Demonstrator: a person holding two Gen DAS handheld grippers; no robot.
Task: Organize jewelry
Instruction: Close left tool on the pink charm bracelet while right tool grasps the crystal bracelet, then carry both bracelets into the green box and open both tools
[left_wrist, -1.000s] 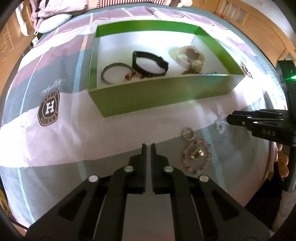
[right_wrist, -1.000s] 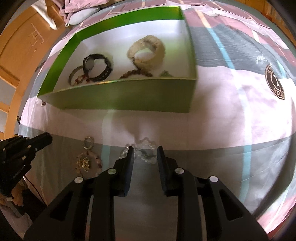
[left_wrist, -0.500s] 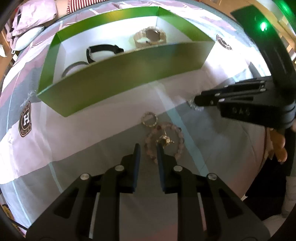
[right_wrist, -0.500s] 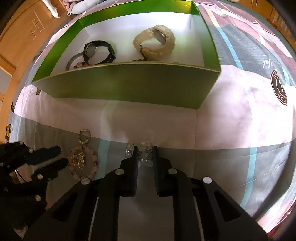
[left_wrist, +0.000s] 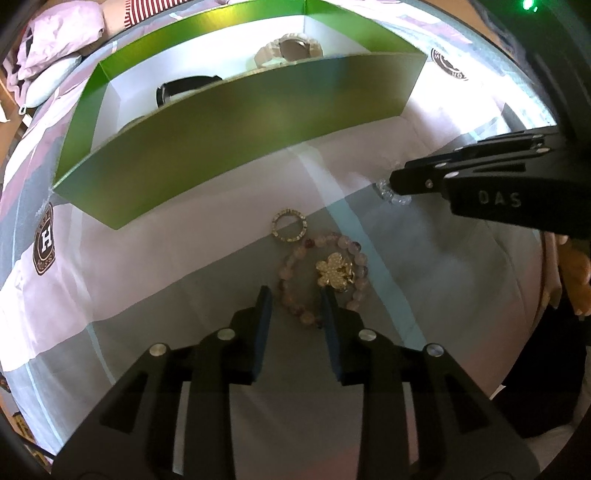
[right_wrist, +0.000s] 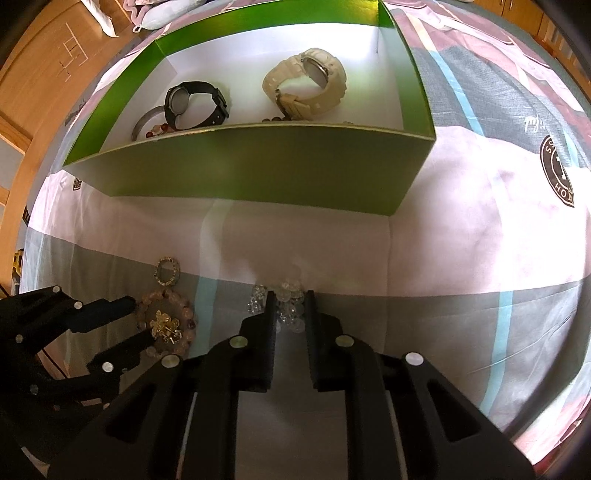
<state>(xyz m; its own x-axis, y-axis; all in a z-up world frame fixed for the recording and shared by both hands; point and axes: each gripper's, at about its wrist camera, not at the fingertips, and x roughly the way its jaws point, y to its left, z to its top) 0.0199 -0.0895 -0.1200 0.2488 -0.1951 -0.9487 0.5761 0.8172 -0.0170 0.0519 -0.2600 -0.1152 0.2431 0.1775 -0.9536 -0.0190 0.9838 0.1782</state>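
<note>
Pickup step: my right tongs (right_wrist: 289, 308) clenched on clear bracelet (right_wrist: 282, 295), lower centre; left tongs (left_wrist: 295, 301) opening astride pink bead bracelet (left_wrist: 325, 273), unclamped. Next I lift, carry to green box (right_wrist: 258, 170)

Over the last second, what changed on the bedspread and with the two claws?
The left claw closed in on the pink bead bracelet and its jaws are opening around the near beads. The right claw narrowed onto the clear crystal bracelet, which bunched between its pads. The gold ring, the green box and both watches inside it stayed put.
</note>
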